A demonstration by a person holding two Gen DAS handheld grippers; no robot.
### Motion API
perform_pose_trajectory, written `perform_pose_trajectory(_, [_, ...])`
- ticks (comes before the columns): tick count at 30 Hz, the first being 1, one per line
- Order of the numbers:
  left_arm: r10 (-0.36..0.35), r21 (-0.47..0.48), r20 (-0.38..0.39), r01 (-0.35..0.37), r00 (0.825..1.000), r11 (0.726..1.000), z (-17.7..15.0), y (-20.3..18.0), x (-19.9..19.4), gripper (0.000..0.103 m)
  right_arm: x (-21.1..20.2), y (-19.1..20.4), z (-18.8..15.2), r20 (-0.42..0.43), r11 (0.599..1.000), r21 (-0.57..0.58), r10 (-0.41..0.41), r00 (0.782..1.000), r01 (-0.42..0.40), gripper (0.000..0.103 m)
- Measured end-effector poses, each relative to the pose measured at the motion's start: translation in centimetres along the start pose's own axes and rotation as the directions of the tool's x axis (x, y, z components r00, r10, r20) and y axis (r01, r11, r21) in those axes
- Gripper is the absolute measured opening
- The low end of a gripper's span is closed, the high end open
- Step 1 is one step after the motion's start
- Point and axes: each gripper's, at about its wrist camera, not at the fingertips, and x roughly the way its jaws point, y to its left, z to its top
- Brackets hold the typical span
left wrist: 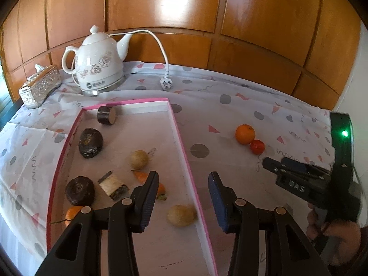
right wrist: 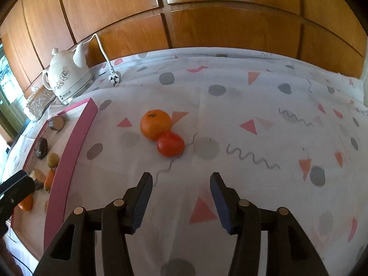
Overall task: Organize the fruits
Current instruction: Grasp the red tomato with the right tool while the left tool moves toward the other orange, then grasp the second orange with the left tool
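A pink-rimmed shallow box (left wrist: 184,147) lies on the table and holds several fruits and pieces: two tan round fruits (left wrist: 181,215), dark fruits (left wrist: 90,142), a carrot piece (left wrist: 142,176) and an orange (left wrist: 71,214). My left gripper (left wrist: 184,197) is open and empty, straddling the box's right wall above one tan fruit. An orange (right wrist: 156,124) and a red tomato (right wrist: 170,144) touch each other on the cloth outside the box. My right gripper (right wrist: 181,197) is open and empty, a short way in front of the tomato; it also shows in the left wrist view (left wrist: 296,179).
A white ceramic kettle (left wrist: 99,62) with its cord and plug (left wrist: 166,83) stands at the back left, next to a glittery tissue box (left wrist: 40,87). A wooden panelled wall (left wrist: 207,23) runs behind the table. The patterned tablecloth (right wrist: 264,119) stretches to the right.
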Motion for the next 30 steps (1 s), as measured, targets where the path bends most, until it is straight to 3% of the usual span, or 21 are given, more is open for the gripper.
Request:
perform_pose_trajectory(7, [-0.007, 0.013, -0.016, 0.007, 1.0, 1.0, 0.6, -0.9, 1.0, 0.046, 2.5, 1.6, 1.9, -0.004, 0.995, -0.098, -0.016, 1.0, 0.016, 0.053])
perform_pose_trajectory(8, [-0.009, 0.013, -0.017, 0.009, 1.0, 1.0, 0.8, -1.0, 1.1, 0.046, 2.8, 1.8, 2.1, -0.004, 0.994, -0.109, -0.022, 1.0, 0.021, 0.05])
perform_pose_trajectory(9, [-0.01, 0.015, -0.017, 0.01, 1.0, 1.0, 0.9, -1.2, 1.2, 0.046, 3.1, 2.0, 2.3, -0.008, 0.992, -0.123, -0.027, 1.0, 0.026, 0.04])
perform_pose_trajectory(11, [-0.014, 0.021, -0.016, 0.014, 1.0, 1.0, 1.1, -1.5, 1.4, 0.046, 3.7, 2.2, 2.5, -0.024, 0.988, -0.153, -0.043, 0.999, 0.039, 0.031])
perform_pose_trajectory(13, [-0.018, 0.028, -0.018, 0.019, 1.0, 0.999, 1.3, -1.9, 1.7, 0.046, 3.7, 2.2, 2.4, -0.013, 0.986, -0.16, -0.056, 0.998, 0.054, 0.03])
perform_pose_trajectory(19, [-0.036, 0.053, -0.032, 0.038, 0.999, 0.998, 1.4, -3.3, 2.3, 0.046, 2.8, 0.2, 1.4, -0.017, 0.994, -0.093, -0.057, 0.998, 0.055, 0.03])
perform_pose_trajectory(30, [-0.055, 0.086, -0.077, 0.061, 0.996, 0.994, 1.5, -5.5, 4.0, 0.046, 0.7, -3.8, -0.5, 0.013, 0.992, 0.011, -0.128, 0.992, 0.128, 0.03])
